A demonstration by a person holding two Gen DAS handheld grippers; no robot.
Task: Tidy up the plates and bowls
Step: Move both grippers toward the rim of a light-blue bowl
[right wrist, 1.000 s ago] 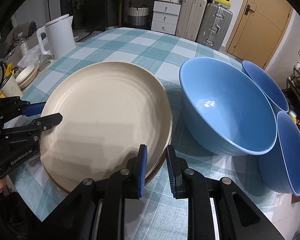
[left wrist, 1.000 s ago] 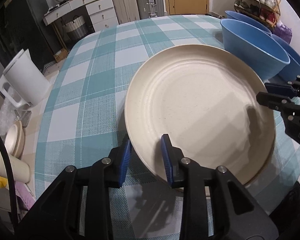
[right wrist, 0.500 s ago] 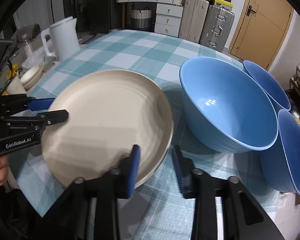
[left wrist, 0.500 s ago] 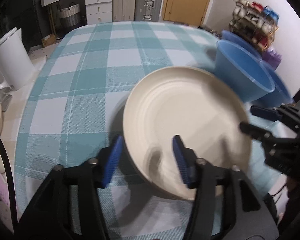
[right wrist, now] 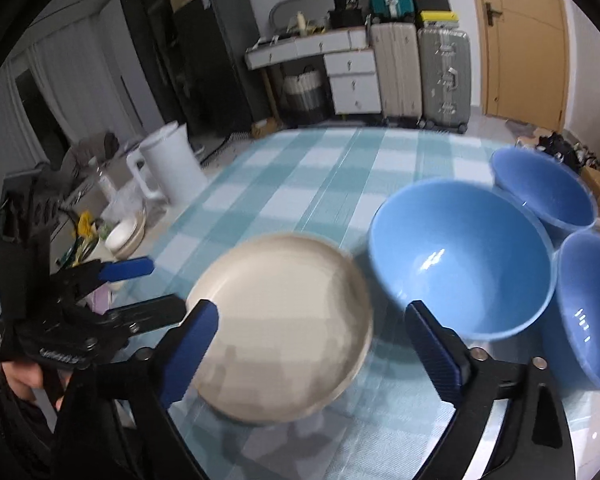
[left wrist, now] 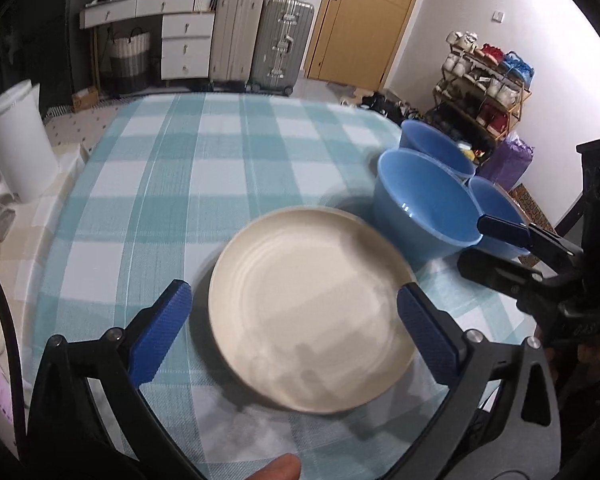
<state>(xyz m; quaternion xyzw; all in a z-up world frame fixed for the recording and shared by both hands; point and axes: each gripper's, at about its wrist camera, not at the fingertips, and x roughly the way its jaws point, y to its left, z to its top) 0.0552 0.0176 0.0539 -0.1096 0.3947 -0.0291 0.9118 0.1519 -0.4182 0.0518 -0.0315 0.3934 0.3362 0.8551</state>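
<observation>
Round cream plate point(left wrist: 308, 312) lies flat on the teal-and-white checked surface point(left wrist: 204, 184), near its front edge. Left claw point(left wrist: 294, 330) spread wide, blue pads on either side of the plate and above it, gripping nothing. Right claw point(right wrist: 312, 344) likewise wide apart, empty, over the plate's right rim. Large blue bowl point(right wrist: 460, 256) sits just right of the plate; two smaller blue bowls point(right wrist: 544, 188) point(right wrist: 592, 312) crowd beside it. White plastic kettle point(right wrist: 168, 168) stands at the surface's left edge.
</observation>
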